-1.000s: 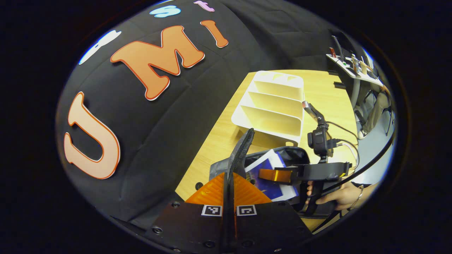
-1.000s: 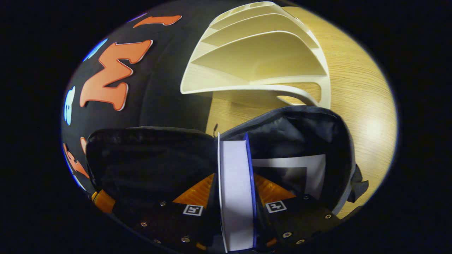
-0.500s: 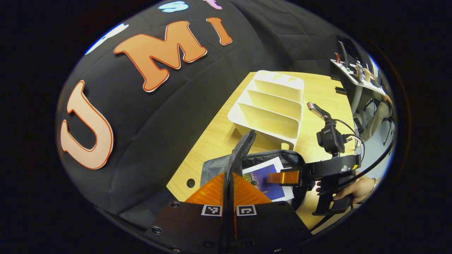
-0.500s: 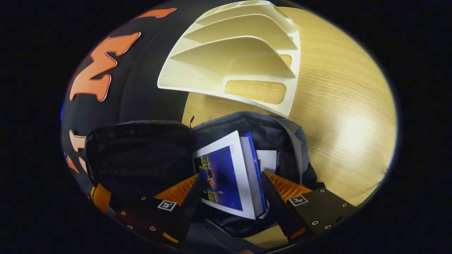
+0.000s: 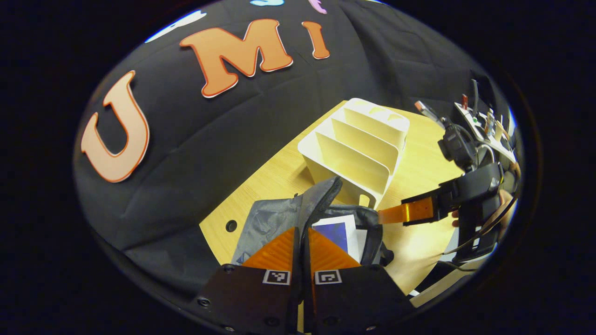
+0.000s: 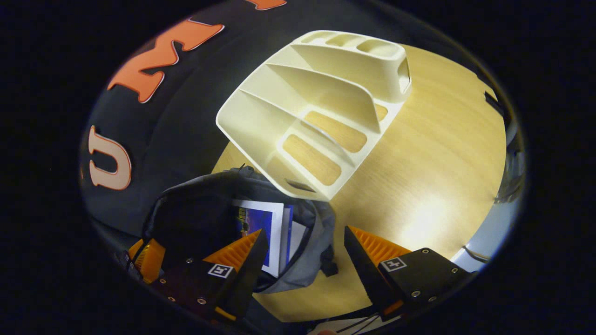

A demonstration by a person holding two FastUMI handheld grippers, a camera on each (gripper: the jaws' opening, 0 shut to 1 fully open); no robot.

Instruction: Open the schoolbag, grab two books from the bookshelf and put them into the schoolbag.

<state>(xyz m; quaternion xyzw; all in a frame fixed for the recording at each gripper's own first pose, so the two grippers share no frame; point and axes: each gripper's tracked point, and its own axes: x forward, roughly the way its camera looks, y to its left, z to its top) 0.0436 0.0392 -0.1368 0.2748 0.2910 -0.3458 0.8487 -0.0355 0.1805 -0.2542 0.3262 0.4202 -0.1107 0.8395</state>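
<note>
**Book released into the schoolbag, right gripper drawn back**

The blue-covered book (image 6: 260,235) now lies inside the open grey schoolbag (image 6: 305,272), beside a second book (image 6: 296,235) whose pale edge shows at its right. A second ago that blue book stood upright, pinched between the right gripper's fingers; half a second ago the fingers had parted around it, low in the bag's mouth. Now the right gripper (image 6: 301,253) sits back and higher, its jaws wide apart with nothing between them but bag rim and bare bench (image 6: 419,153). In the left gripper view it appears off to the right (image 5: 396,215), clear of the bag and over the bench.

The left gripper (image 5: 301,249) has its jaws closed on the edge of the bag's flap (image 5: 319,197), holding it raised as in both earlier frames; the flap stands between the fingers, with the blue book (image 5: 336,234) visible just past it.

The bag rests on the bench, touching or just beside the near corner of the cream bookshelf (image 6: 321,93), whose slots are vacant. A hand (image 5: 505,204) holds the right gripper's handle, mostly hidden.
</note>
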